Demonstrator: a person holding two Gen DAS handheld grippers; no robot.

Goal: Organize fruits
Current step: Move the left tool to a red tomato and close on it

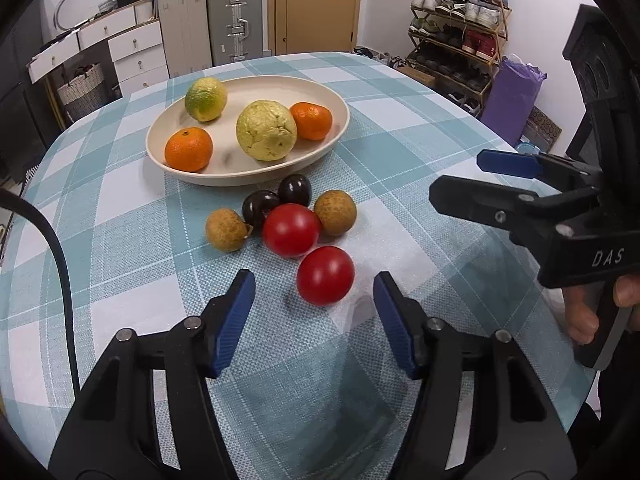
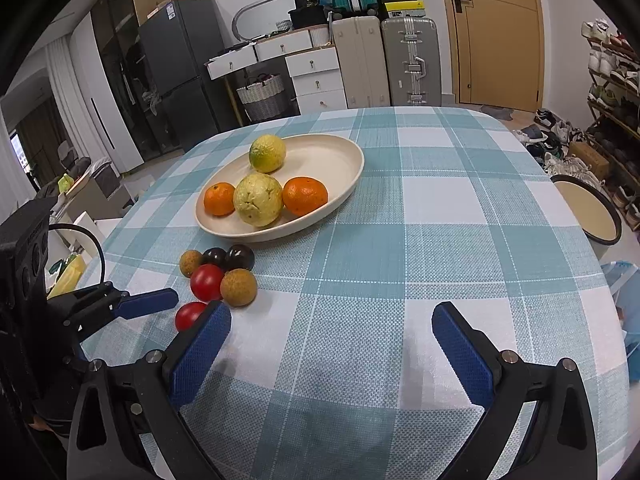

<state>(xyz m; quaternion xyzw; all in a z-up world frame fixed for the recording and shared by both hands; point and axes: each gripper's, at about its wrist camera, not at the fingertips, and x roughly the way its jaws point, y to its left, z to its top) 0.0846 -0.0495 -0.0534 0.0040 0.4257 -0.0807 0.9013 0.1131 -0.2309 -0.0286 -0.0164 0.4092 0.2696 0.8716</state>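
Observation:
A cream oval plate (image 1: 320, 92) (image 2: 340, 152) holds two oranges (image 1: 188, 149), a yellow-green citrus (image 1: 206, 99) and a pale bumpy yellow fruit (image 1: 266, 130). On the checked cloth in front of it lie two dark round fruits (image 1: 294, 189), two brown longans (image 1: 335, 213) and two red tomatoes. The nearer tomato (image 1: 325, 275) (image 2: 190, 315) sits level with the tips of my left gripper (image 1: 314, 276), between its jaws, with a gap on each side. My right gripper (image 2: 331, 314) (image 1: 456, 176) stands open over bare cloth to the right of the pile.
The table's rounded edge runs close on the left and right. A black cable (image 1: 60, 260) hangs at the left. A round stool (image 2: 588, 208) stands beside the table on the right, and a shoe rack (image 1: 456, 32), suitcases (image 2: 408, 60) and drawers stand beyond.

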